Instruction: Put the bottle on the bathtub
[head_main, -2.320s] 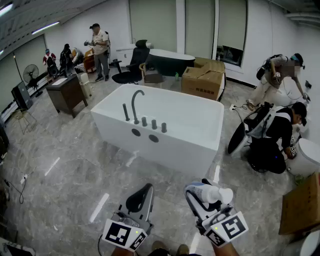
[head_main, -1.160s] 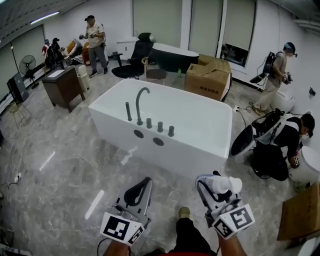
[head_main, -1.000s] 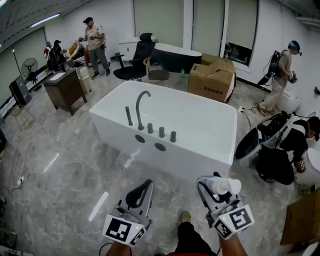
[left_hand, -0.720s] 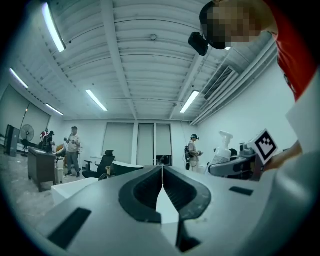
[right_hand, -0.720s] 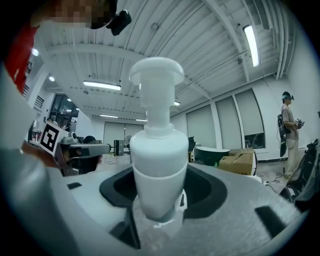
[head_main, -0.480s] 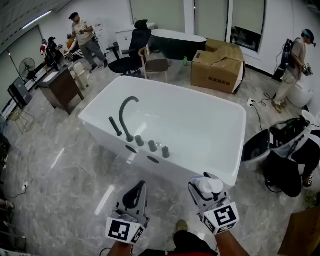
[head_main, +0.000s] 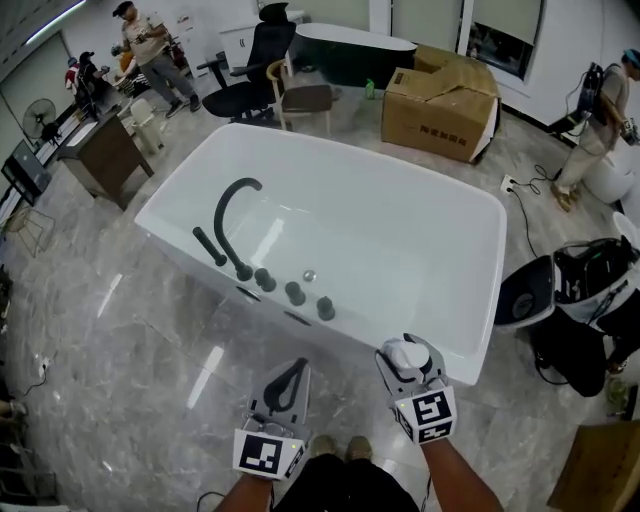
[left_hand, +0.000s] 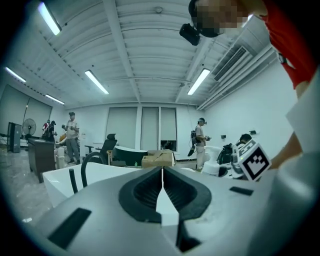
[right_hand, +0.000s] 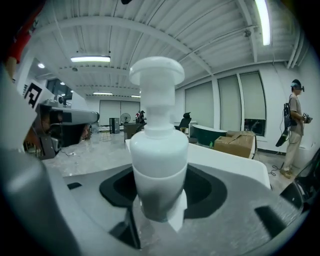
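A pair of pale shoes (head_main: 338, 446) shows just beyond black trousers (head_main: 330, 492). Left of the shoes is the grey moulded-plastic left gripper (head_main: 296, 366), with black ribbed rubber pads (left_hand: 145, 192) and a white cube (head_main: 268, 454) printed with black square markers. Right of the shoes is the matching grey right gripper (head_main: 405, 350), which carries a similar black-and-white marker cube (head_main: 427, 413). The person wears a red top (left_hand: 287, 47).
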